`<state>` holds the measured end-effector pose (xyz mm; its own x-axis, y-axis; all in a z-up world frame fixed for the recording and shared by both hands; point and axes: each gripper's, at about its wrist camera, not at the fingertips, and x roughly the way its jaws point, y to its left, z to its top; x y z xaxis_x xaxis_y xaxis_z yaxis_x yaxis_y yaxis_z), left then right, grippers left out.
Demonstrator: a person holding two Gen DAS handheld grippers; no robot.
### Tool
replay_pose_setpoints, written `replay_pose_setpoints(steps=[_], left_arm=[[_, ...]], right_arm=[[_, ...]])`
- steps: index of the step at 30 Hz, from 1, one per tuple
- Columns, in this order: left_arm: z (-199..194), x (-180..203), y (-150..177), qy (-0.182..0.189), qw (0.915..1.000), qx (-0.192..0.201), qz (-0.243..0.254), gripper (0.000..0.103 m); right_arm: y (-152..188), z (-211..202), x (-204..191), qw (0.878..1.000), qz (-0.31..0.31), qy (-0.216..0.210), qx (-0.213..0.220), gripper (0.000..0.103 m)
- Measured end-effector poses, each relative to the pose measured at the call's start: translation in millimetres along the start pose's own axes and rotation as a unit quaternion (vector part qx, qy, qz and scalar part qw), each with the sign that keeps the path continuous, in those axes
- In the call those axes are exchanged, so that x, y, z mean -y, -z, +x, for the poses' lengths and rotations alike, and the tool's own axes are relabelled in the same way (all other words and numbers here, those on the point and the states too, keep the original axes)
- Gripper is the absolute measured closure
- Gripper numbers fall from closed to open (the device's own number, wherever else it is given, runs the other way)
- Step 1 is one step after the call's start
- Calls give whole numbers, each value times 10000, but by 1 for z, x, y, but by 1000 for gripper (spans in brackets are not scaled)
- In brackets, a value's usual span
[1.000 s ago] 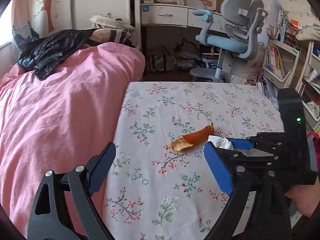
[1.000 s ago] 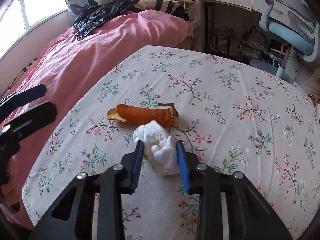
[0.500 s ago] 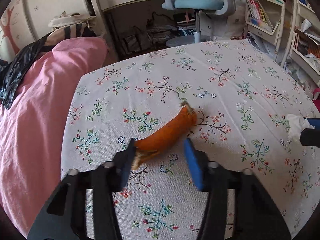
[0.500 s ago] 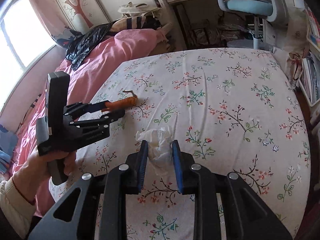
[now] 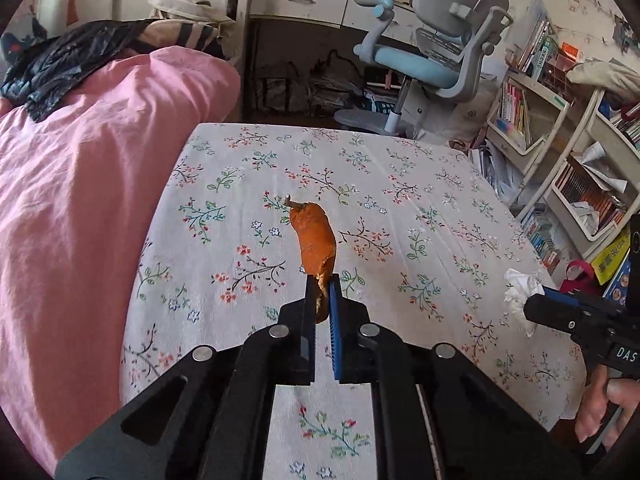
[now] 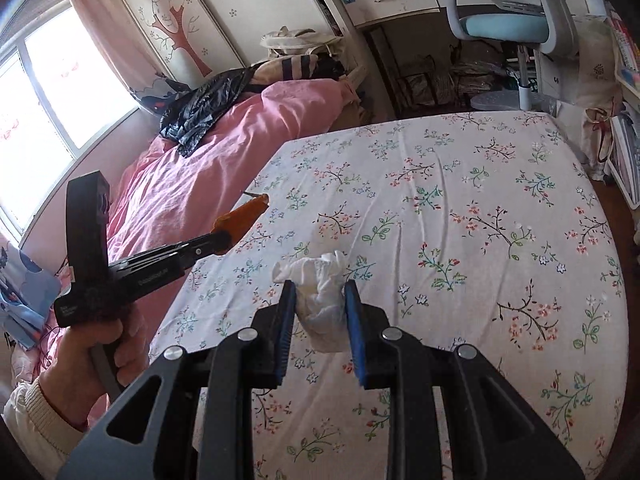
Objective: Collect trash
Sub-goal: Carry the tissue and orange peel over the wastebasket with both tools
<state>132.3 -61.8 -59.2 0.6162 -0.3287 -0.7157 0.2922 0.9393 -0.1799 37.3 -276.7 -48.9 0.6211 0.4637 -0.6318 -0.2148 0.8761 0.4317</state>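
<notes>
The left gripper (image 5: 321, 294) has just closed on the near end of the curled orange fruit peel (image 5: 314, 236), now lifted ahead of it off the floral bed sheet (image 5: 400, 184). The right gripper (image 6: 319, 306) holds the crumpled white tissue (image 6: 320, 292); both pieces seem ready for disposal.

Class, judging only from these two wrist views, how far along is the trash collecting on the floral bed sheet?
Done: both scraps are lifted off the floral bed sheet. In hand: the left gripper, whose jaws have just been closing, pinches the orange fruit peel; the right gripper clamps the crumpled white tissue. Left: dropping both somewhere; no bin is visible.
</notes>
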Motion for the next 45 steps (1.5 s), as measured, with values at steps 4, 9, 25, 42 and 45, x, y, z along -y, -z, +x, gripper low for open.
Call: replay_pose_setpoints(steps=[4,9,25,42,45], left_arm=[[-31,8,15,-60,9998,180,29,97],[-68,18,38,-194,9991,349,113,97],[-148,33,105,-330,9980,536,113,97],[-184,54,193,-343,9991,177,-151,97],[-187,61,216,-385,9990,-11,-244,97]], right_arm=[[8,-20,-2,9996,42,-42,263,78],[24,-40,-10,9988,85,-111,471,78],[97,-71,-53,9980,-98,-402,478,77],[180,-72,-76,9987,7,-393,-331,77],[202,-66,-76,9973,164,-308,-653,73]])
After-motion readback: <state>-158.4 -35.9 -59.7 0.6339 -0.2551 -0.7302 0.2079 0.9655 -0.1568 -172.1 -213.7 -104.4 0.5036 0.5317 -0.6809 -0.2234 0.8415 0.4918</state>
